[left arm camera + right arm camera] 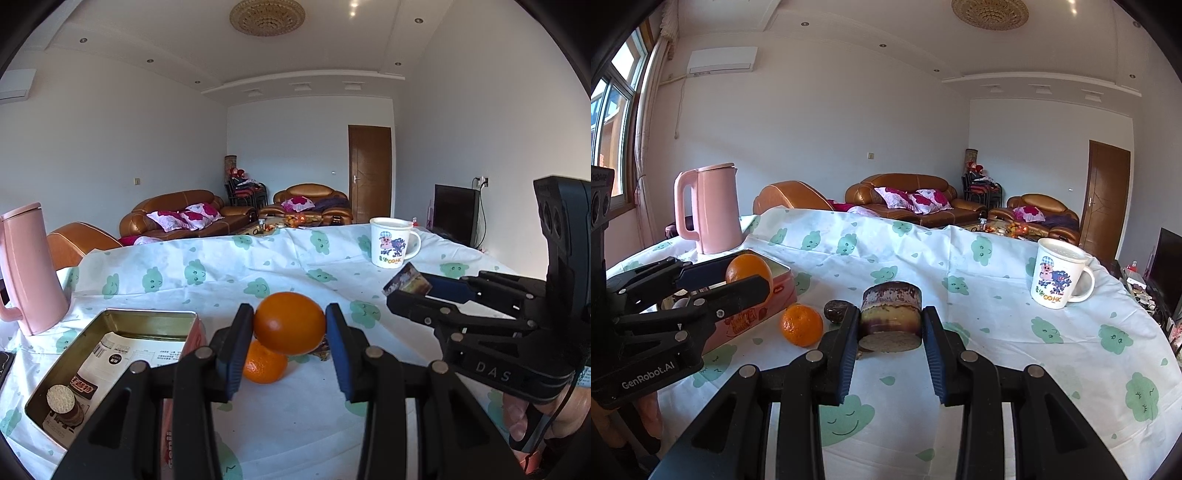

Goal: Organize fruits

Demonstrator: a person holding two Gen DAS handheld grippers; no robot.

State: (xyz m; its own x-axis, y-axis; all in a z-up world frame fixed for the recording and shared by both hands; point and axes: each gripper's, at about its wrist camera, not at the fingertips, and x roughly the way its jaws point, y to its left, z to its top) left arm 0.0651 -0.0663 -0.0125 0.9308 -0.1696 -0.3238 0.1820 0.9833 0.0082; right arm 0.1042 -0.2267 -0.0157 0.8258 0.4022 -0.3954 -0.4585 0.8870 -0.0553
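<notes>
Orange (289,322), smooth and glossy, sits mid-frame in my left view, pinched between the blue pads of my left gripper (289,325) and lifted above the tablecloth (221,266). A second orange (264,365), dimpled, lies on the cloth just below it. At lower left is the open pink tin (110,354). My right gripper (890,332) is clamped on a purple-skinned, yellow-fleshed cut chunk (891,314), centre of the right view. I read "GenRobot.AI" on the left gripper's body, "DAS" on the right one's, and "COHK" on the cartoon mug (1058,273) at right.
</notes>
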